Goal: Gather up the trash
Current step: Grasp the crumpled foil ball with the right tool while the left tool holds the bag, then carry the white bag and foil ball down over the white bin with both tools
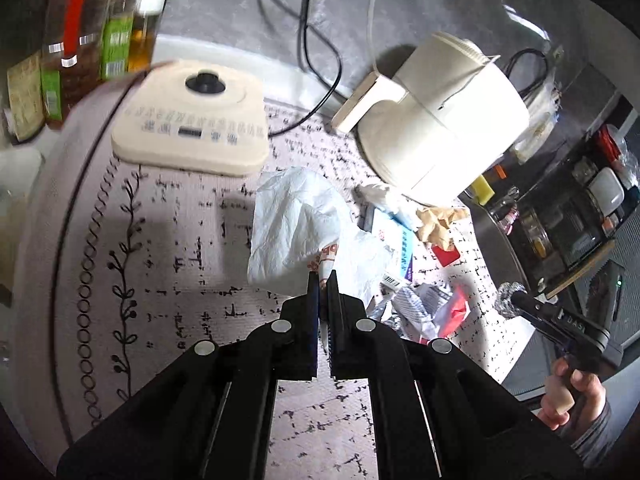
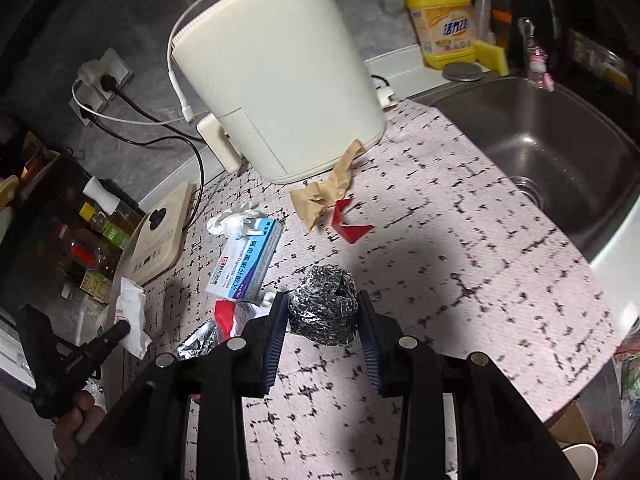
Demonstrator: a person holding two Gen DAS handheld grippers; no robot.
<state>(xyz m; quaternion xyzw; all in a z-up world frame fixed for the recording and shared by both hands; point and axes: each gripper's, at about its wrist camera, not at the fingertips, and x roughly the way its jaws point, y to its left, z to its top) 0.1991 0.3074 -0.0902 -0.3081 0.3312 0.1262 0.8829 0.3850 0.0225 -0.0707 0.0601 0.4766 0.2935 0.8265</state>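
Observation:
My left gripper [image 1: 322, 280] is shut on the edge of a crumpled white plastic bag [image 1: 296, 224] with orange print, which hangs over the patterned mat [image 1: 168, 248]. My right gripper [image 2: 322, 300] is shut on a crumpled foil ball [image 2: 324, 314], held just above the mat [image 2: 460, 280]. More litter lies on the mat: a blue and white medicine box [image 2: 246, 262], a white tissue wad [image 2: 232, 220], brown paper [image 2: 320, 200], a red scrap [image 2: 348, 228] and foil and red wrappers [image 2: 224, 320]. The left gripper [image 2: 120, 330] with the bag [image 2: 130, 308] shows at the left of the right wrist view.
A large cream appliance [image 2: 280, 80] stands at the back of the mat, its cords running to wall sockets [image 2: 100, 84]. A steel sink [image 2: 540, 140] lies to the right, with a yellow detergent bottle [image 2: 444, 24] behind it. A flat cream appliance base [image 1: 192, 120] and bottles [image 1: 80, 60] sit left.

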